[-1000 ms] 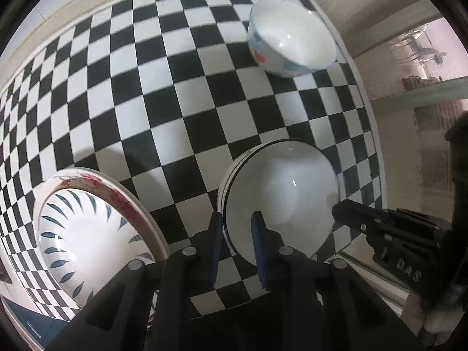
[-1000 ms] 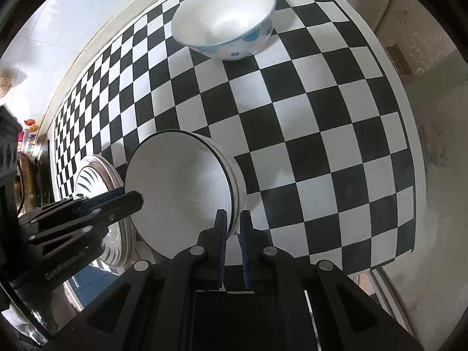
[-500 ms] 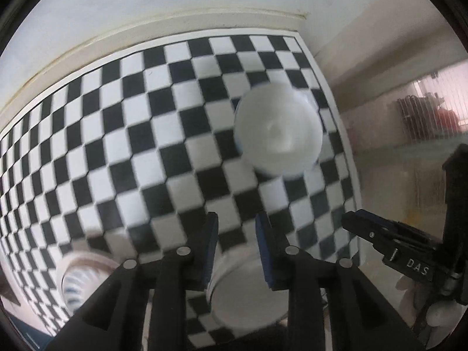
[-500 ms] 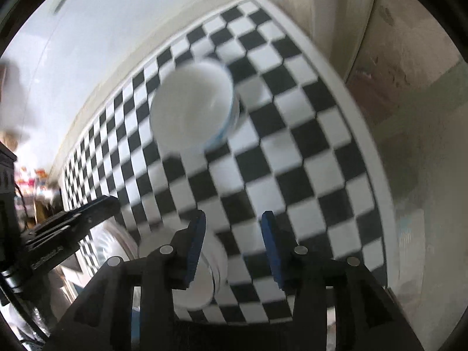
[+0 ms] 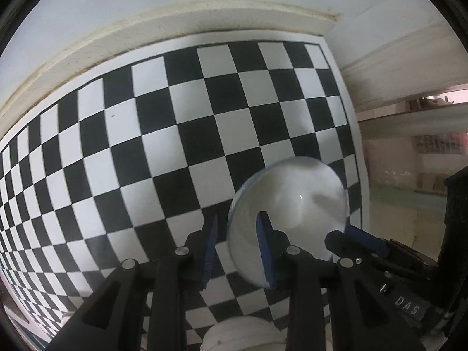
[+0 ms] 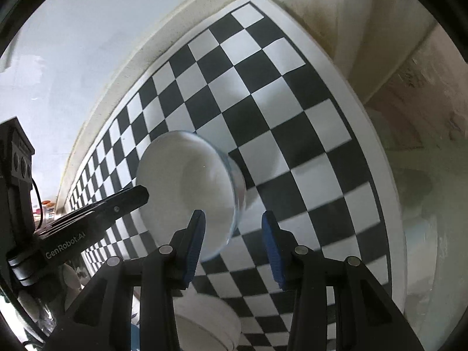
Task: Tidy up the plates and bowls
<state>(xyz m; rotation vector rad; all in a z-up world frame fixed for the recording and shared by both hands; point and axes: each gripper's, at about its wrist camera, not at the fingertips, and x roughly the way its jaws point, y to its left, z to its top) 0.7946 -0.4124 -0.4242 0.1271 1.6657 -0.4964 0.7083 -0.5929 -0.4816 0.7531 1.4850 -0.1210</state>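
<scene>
Two grippers w/ blue-padded black fingers showing, both angling down over black-and-white checkered mat.

Left gripper: fingers standing apart, straddling near rim of blurred white round ceramic bowl — one pad sitting outside rim, other inside the bowl; can't tell if pads are touching the rim. Bowl lying just ahead and to the right of the fingertips, near mat's right edge. Right gripper's tip poking in at bowl's right side.

Right gripper: fingers spread wide, gripping nothing. Same bowl lying just ahead and left of tips, near rim falling between the two pads, no visible contact. Left gripper's black finger reaching to bowl's left rim.

Showing below the fingers in both views: stacked white plates, partly hidden by gripper bodies.

Bowl motion-blurred, so pattern unreadable.
</scene>
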